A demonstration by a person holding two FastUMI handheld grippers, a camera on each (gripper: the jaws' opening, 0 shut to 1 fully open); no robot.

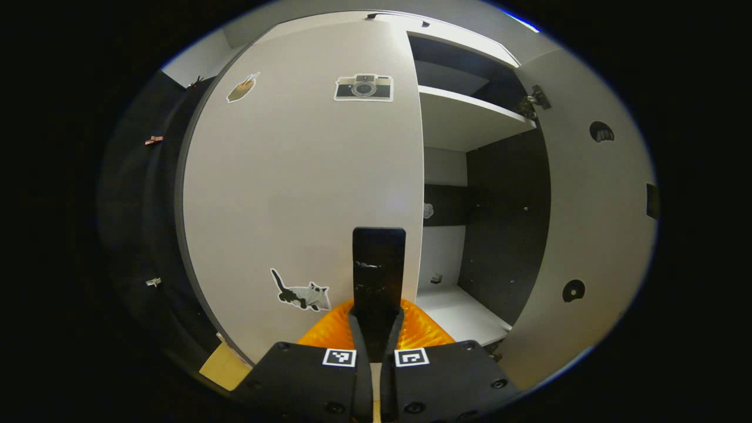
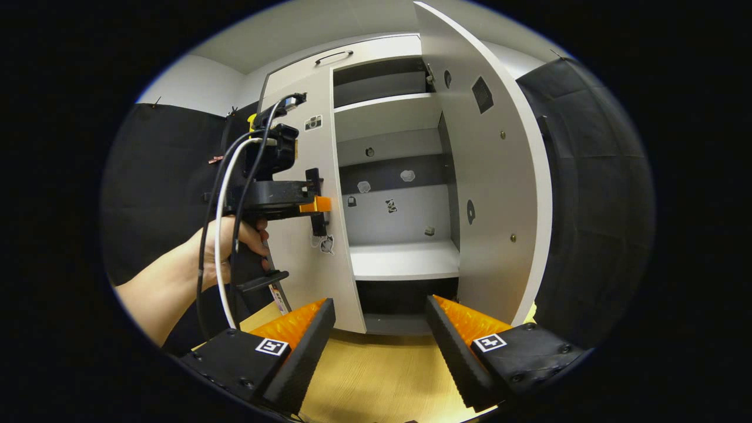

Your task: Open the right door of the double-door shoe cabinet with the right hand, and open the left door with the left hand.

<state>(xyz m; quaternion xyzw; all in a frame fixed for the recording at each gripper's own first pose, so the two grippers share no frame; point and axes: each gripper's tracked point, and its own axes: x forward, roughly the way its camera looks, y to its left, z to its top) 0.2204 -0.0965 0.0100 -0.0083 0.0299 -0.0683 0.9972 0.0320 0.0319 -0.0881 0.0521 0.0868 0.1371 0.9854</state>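
The white left door (image 1: 294, 176) of the shoe cabinet is closed and carries camera and cat stickers. My left gripper (image 1: 379, 235) is shut, its black fingers pressed together just in front of that door, close to its right edge. The right door (image 1: 593, 223) stands swung wide open. In the right gripper view, my right gripper (image 2: 380, 305) is open and holds nothing, low in front of the cabinet opening. The left gripper (image 2: 317, 202) sits against the left door (image 2: 338, 288), held by a hand (image 2: 229, 247). The open right door (image 2: 499, 176) juts out on the right.
Inside the open half are white shelves (image 2: 405, 258) and a dark back panel with small stickers. A wooden floor (image 2: 376, 364) lies under the cabinet front. Black cloth walls (image 2: 164, 176) flank the cabinet. A bar handle (image 2: 333, 56) sits on the top panel.
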